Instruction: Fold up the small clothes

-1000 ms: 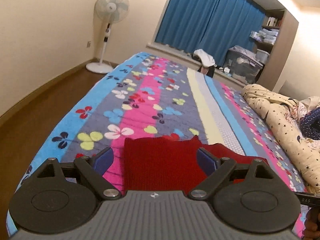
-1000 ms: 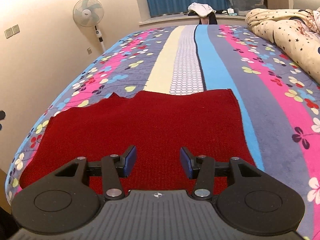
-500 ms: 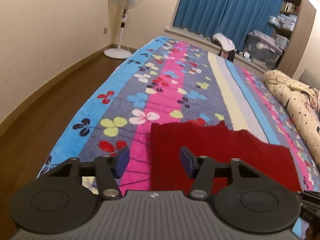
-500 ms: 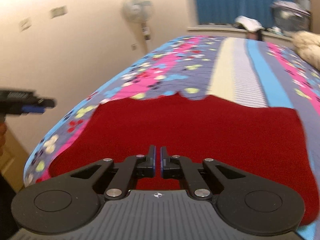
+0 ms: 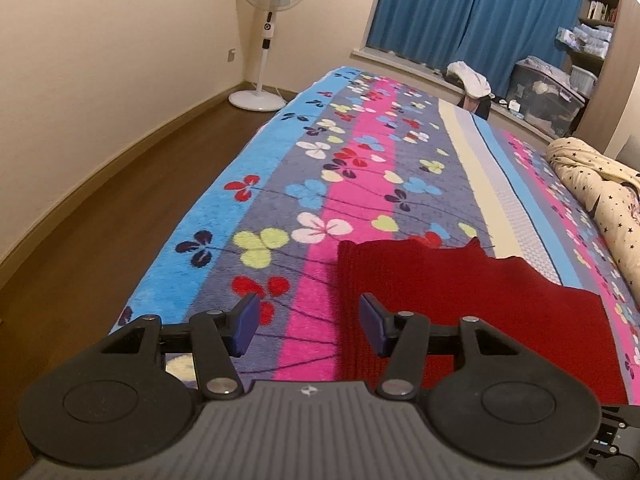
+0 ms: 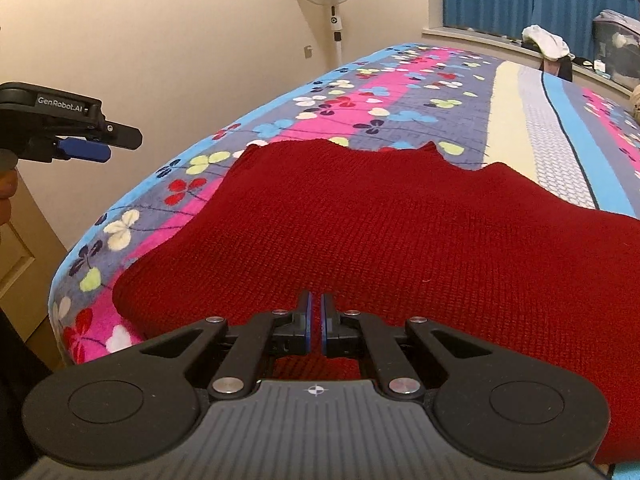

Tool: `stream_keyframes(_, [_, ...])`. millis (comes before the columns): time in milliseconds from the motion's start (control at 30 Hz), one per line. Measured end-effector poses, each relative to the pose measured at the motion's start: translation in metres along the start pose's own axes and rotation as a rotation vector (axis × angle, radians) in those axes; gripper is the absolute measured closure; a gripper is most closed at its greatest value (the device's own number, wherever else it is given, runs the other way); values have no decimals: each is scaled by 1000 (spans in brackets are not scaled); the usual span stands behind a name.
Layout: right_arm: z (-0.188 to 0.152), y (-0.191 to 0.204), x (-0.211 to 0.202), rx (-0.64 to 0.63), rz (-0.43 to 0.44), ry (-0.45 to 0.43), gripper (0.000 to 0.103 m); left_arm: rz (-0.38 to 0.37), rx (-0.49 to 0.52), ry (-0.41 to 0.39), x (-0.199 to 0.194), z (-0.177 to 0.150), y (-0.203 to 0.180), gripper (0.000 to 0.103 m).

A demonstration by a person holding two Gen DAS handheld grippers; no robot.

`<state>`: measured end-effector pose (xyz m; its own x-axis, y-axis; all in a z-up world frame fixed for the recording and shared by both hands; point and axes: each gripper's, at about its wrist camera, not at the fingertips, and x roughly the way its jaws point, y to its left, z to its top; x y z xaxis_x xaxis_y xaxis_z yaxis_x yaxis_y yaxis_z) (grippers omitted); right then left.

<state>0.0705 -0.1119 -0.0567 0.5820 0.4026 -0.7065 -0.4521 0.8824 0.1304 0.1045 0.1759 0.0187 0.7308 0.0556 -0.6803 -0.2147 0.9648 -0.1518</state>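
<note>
Since a second ago our right gripper has pinched its fingers nearly shut on the near edge of the red knit top lying flat on the bed, ready to lift a fold, while our left gripper hangs wide open beside the top's left edge.

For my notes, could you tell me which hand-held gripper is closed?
The right hand-held gripper, nearly shut over the red knit garment; the left hand-held gripper is wide open.
</note>
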Motion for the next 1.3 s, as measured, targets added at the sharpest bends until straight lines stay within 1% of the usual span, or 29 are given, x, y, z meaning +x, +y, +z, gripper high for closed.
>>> stream_keyframes(100, [0,5,2,-29,20,-1,98,9,-1,10,2,1,3,42])
stream_keyframes(167, [-2,15,4,-81,57,0,98,16,-6,20,4,0,5,41])
stream_keyframes(300, [-10,48,5,-248,126,-29,96,16,-13,53,9,0,7,41])
stream_keyframes(333, [-12,56,6,-285,144,-39,92,18,-14,57,10,0,7,41])
stream_keyframes(367, [-15,65,7,-329,153,-53,84,18,-17,62,12,0,7,41])
stream_keyframes(400, [-17,73,7,-374,153,-71,78,18,-20,68,13,0,8,41])
stream_keyframes(433, [-20,82,8,-427,148,-92,69,18,-24,73,14,1,8,41])
stream_keyframes(467, [-22,89,9,-467,149,-105,66,17,-30,78,15,1,9,39])
stream_keyframes(500, [-24,95,11,-490,159,-107,66,16,-36,83,16,1,9,38])
stream_keyframes(600, [-27,109,19,-547,203,-77,64,15,-46,100,20,2,9,38])
stream_keyframes(700, [-37,125,26,-666,183,-92,60,13,-50,118,25,3,8,37])
stream_keyframes(733, [-40,129,30,-701,163,-92,60,13,-49,126,27,3,7,37])
stream_keyframes(833, [-49,136,42,-794,101,-71,60,12,-49,153,35,3,5,32])
stream_keyframes(900, [-55,138,46,-862,78,-81,60,-1,-55,182,43,4,5,31])
stream_keyframes(933, [-56,139,47,-887,71,-87,62,-17,-63,206,49,5,5,29])
stream_keyframes(967, [-56,139,47,-896,65,-92,71,-40,-74,230,56,6,5,25])
stream_keyframes(1000, [-54,138,48,-890,71,-92,74,-76,-90,259,62,6,6,22])
stream_keyframes(1033, [-49,136,47,-868,87,-92,83,-116,-108,288,69,7,7,20])
stream_keyframes(1067, [-43,132,45,-836,102,-97,88,-153,-125,316,74,7,7,17])
stream_keyframes(1133, [-29,127,33,-764,125,-126,89,-222,-162,365,86,8,5,13])
stream_keyframes(1233, [-9,118,8,-689,122,-209,89,-331,-211,440,109,13,2,13])
stream_keyframes(1300, [1,109,-3,-635,126,-237,89,-415,-268,478,125,17,2,13])
